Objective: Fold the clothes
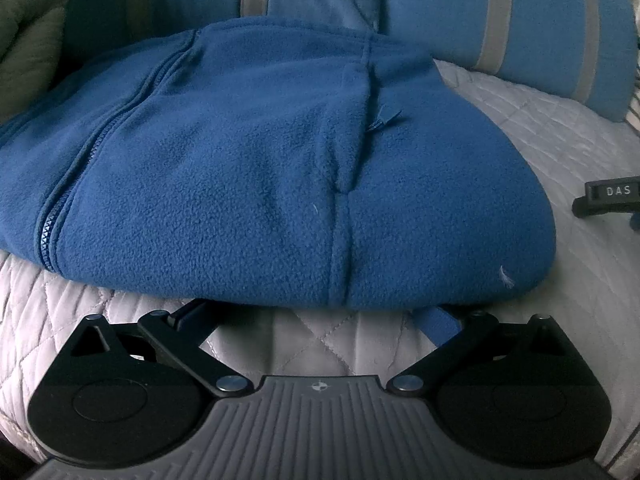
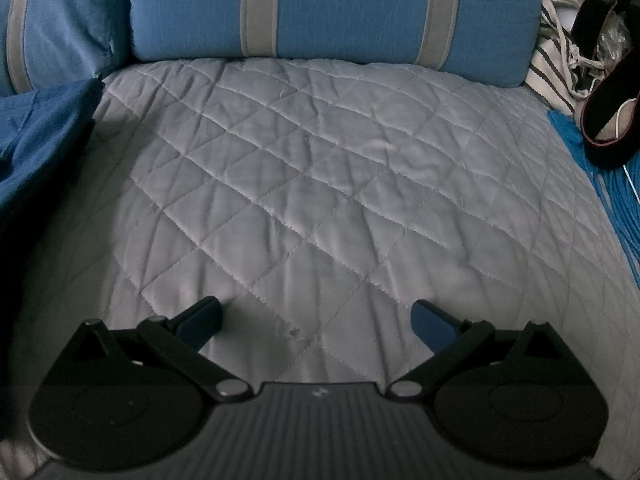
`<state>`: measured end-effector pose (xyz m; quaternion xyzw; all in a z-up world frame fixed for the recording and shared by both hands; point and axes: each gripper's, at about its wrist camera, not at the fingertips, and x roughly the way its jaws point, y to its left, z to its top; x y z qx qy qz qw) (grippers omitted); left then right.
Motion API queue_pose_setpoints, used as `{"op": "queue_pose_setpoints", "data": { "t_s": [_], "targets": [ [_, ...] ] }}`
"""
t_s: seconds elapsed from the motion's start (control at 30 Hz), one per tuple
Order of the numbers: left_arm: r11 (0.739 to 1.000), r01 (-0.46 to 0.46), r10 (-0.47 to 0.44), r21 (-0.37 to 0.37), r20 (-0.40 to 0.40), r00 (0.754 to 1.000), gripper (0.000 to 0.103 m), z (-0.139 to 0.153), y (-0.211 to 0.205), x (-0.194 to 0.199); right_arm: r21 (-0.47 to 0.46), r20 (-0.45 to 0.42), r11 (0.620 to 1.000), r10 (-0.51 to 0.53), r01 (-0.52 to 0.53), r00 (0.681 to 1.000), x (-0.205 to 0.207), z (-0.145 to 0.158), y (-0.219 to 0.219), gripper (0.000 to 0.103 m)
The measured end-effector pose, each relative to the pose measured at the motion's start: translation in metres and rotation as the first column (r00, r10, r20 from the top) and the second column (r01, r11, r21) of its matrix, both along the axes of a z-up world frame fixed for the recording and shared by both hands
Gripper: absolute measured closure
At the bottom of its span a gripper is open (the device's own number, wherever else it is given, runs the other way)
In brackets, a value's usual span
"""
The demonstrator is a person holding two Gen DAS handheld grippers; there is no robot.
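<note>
A folded blue fleece jacket [image 1: 248,168] is seen on the quilted bedspread [image 2: 320,168]. Jaws of left gripper [image 1: 316,312] and right gripper [image 2: 316,316] are spread, nothing held.

The tips of the left gripper [image 1: 320,314] pass under the near hem of the folded blue fleece jacket [image 1: 256,168], so what they touch cannot be told — only a short blue stub of the right-hand finger pad [image 1: 442,322] shows. The jacket's left side runs off the frame edge. A small black object marked "DAS" [image 1: 608,196] is cut off at the right border and cannot be identified. In the right wrist view, only a corner of the jacket [image 2: 40,136] enters at the left. At the far right, a dark shoe-like item [image 2: 612,120] and striped fabric [image 2: 556,64] are partly cropped and blurred.
</note>
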<state>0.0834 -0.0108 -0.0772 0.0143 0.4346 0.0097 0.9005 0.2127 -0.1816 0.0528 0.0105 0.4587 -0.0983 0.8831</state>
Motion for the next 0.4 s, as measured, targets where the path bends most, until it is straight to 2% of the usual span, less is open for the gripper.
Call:
{"op": "queue_pose_setpoints", "data": {
  "t_s": [0.4],
  "targets": [
    [1.000,0.002,-0.002,0.000,-0.002,1.000,0.000,0.0010,0.0005,0.0000,-0.002,0.003,1.000,0.001,-0.001,1.000,-0.0024,0.0001,0.0008,0.000]
  ]
}}
